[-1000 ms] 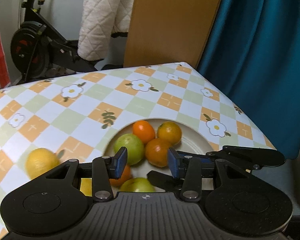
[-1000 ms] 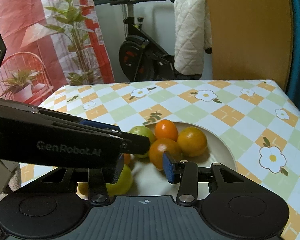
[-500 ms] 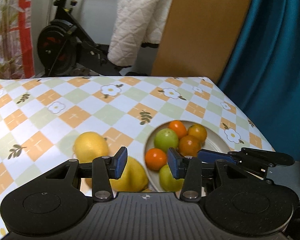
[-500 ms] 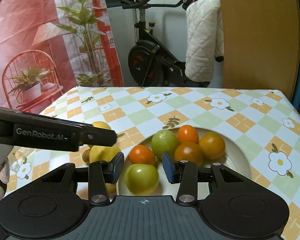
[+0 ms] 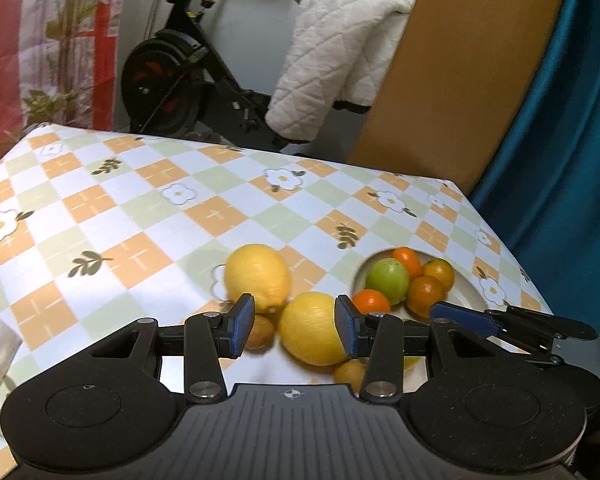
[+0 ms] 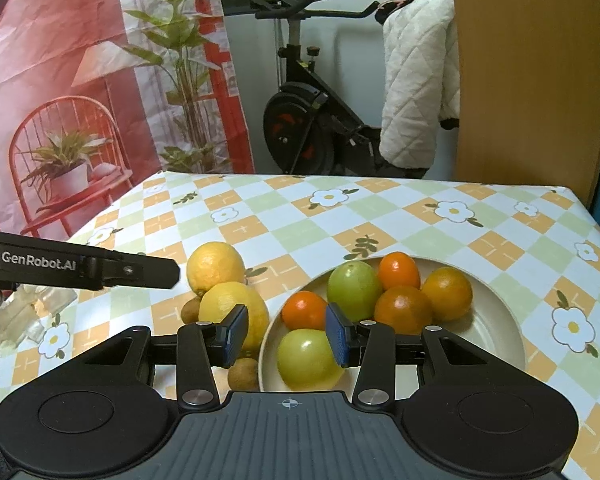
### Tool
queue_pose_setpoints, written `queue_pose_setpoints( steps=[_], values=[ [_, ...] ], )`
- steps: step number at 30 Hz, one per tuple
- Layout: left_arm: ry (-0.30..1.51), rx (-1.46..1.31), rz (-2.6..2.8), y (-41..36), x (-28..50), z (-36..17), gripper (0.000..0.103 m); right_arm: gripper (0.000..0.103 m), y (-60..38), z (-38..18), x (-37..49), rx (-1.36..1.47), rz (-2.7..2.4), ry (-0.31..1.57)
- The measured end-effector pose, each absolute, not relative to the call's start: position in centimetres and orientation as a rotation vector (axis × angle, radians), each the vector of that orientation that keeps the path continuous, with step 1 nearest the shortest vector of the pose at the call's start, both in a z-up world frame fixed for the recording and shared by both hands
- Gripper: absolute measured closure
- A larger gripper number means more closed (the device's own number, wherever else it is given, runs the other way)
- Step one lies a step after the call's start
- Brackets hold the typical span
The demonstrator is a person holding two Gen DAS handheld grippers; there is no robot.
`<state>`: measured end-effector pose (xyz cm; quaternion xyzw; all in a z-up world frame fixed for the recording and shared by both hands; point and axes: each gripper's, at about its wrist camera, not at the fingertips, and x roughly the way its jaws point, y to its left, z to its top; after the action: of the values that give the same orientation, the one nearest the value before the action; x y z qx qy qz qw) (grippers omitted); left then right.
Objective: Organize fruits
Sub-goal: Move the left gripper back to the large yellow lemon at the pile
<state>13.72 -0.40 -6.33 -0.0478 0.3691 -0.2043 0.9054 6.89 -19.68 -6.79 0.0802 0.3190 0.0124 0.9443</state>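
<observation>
Both tongs stand partly open and grip nothing. Left tongs (image 5: 295, 331) hover above the near lemon, its blue pads apart with the fruit seen behind them; right tongs (image 6: 287, 335) hover over the near rim of the plate, with a green fruit showing past the gap.

Largest is the table (image 6: 380, 216), covered in a checked cloth of orange, pale green and white with daisies. On it sits one cream plate (image 6: 496, 332).

Two lemons (image 6: 215, 266) lie on the cloth just left of the plate, yellow and dimpled, touching each other, one behind the other.

Six fruits sit in the plate: two green ones (image 6: 354, 290), smooth and round, and four oranges (image 6: 403, 307), glossy, two bright and two a duller orange. They huddle together at the plate's left and middle.

Two small brown kiwis (image 6: 243, 374) lie on the cloth against the near lemon.
</observation>
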Motion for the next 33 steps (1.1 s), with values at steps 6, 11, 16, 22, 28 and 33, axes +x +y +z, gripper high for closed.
queue_pose_setpoints(
  steps=[6,11,16,22,28,33],
  values=[
    [0.759,-0.137,-0.378,1.6,13.9,-6.5,0.057,0.064,-18.8,-6.8,7.4,0.145,0.037,0.660],
    [0.751,-0.159,-0.345,2.9,14.1,-6.4,0.057,0.064,-18.4,-6.9,7.8,0.144,0.044,0.666],
    [0.756,-0.184,-0.321,4.0,14.6,-6.8,0.057,0.064,-18.1,-7.3,8.3,0.140,0.053,0.678],
    [0.762,-0.191,-0.323,4.0,14.6,-7.1,0.057,0.064,-17.6,-7.5,8.9,0.126,0.070,0.688],
    [0.775,-0.189,-0.350,3.5,14.7,-7.5,0.057,0.064,-16.9,-7.9,9.3,0.085,0.094,0.701],
    [0.785,-0.197,-0.367,3.3,14.9,-7.8,0.057,0.056,-15.7,-7.8,9.9,0.000,0.135,0.701]
  ],
)
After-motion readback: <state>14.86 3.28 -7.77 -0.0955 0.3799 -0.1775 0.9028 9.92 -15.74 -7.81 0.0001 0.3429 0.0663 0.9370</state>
